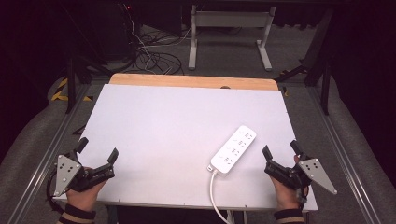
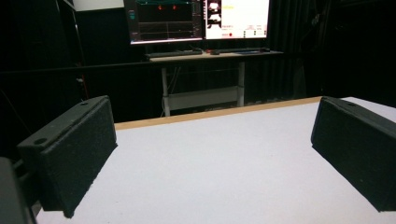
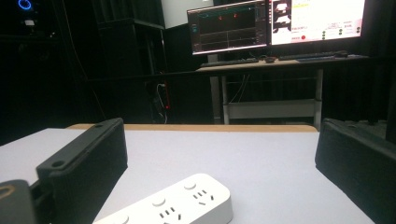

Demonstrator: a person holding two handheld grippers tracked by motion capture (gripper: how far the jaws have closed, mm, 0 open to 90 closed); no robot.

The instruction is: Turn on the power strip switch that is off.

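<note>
White and oblong, the plastic power strip (image 1: 233, 150) lies flat on the pale grey surface (image 1: 163, 121), toward your right-hand side, angled so that its far end points away from you and to the right. Its white cable (image 1: 215, 189) leaves the near end and runs off the front edge of the surface. Your right claw (image 1: 280, 156) rests at the near right corner, just beside the strip's near end but apart from it, with both black jaws spread wide and nothing between them; in the right gripper view the strip's socket face (image 3: 182, 203) sits low between the jaws, touched by neither. Your left claw (image 1: 98, 151) sits at the near left corner, well apart from the strip, its jaws likewise spread and holding nothing; the left gripper view shows bare surface (image 2: 215, 163) between its padded jaws. A light wooden strip (image 1: 194, 81) borders the far edge of the surface. Beyond it, the gripper views show a desk carrying two lit monitors (image 3: 275, 23).
</note>
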